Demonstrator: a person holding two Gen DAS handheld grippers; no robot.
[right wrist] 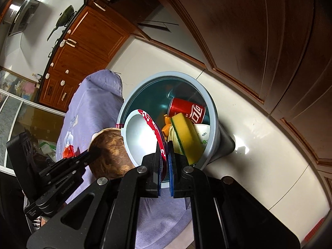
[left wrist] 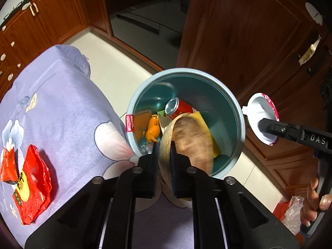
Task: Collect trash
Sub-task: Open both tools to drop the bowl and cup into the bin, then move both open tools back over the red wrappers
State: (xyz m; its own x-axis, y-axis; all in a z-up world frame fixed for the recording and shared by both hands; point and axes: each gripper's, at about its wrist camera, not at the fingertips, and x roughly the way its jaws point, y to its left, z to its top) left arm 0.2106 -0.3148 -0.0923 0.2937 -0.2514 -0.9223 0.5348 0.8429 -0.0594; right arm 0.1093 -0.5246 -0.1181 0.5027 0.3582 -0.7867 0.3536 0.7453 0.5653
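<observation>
Brown fibrous coconut-shell bowl (left wrist: 186, 143), pinched at its rim by the left gripper (left wrist: 164, 155), hangs directly over the blue plastic bin (left wrist: 238, 112), while the right gripper (right wrist: 165, 159), clamping a red-rimmed white paper plate (right wrist: 141, 137), waits alongside.

We saw a kitchen with a pale, glossy tiled floor (left wrist: 116, 66) that caught a bright glare near the dark wooden doors (right wrist: 269, 41) on one side. Orange-brown wooden cabinets (left wrist: 54, 14) with white handles ran along the far wall under a dark countertop (right wrist: 62, 31), where a dark wok (right wrist: 66, 13) sat. Above it hung a steel range hood (right wrist: 22, 16) against white wall tiles. A dark glass-fronted unit (left wrist: 145, 14) stood between the cabinets and the doors. The surface (left wrist: 62, 103) was covered in a lilac cloth printed with pale flowers. A glass sliding door (right wrist: 12, 108) showed at the left edge.
</observation>
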